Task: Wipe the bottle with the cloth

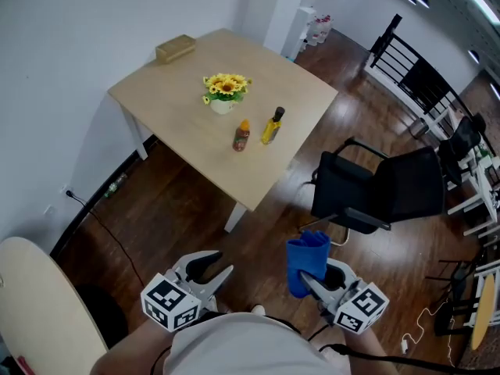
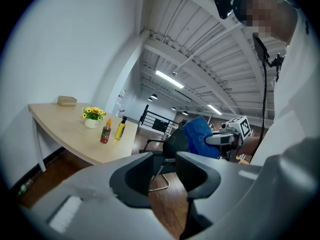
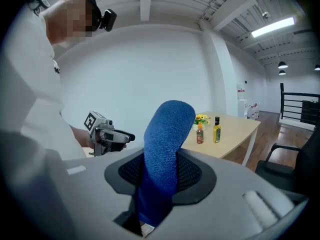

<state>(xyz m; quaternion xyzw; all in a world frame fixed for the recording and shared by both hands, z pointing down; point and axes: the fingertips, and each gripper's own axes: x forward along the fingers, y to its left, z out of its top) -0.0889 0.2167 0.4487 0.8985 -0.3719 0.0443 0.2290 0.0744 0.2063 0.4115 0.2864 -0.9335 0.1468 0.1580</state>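
Cloth (image 3: 167,144), blue terry, is pinched betw. the pads of the right gripper (image 1: 312,286); its folded length stands up out of the jaws and the rest hangs below. Left gripper (image 2: 167,170) has its jaws part-way apart w/ nothing in them; only wood floor (image 2: 167,201) shows thru the gap. Both are held low in front of the person's body, well apart from the table (image 1: 156,100) and pointing roughly toward it. Near the table's middle stand a yellow bottle (image 1: 272,126) w/ black cap and, just beside it, a red bottle (image 1: 241,136) w/ orange cap, both upright. A flower pot (image 1: 223,94) sits just behind them and a small box (image 1: 175,48) at the far corner. A black chair (image 1: 375,190) stands off the table's edge on the right gripper's side. Step, as I read it: approach. Cloth is in hand, no bottle touched, wiping not begun. Can't tell which of the 2 bottles is meant. Next move prob. calls for closing in on the table while skirting the chair. Left gripper would then take one bottle round the body to steady it w/o knocking its neighbour, and the cloth gets brought against it.
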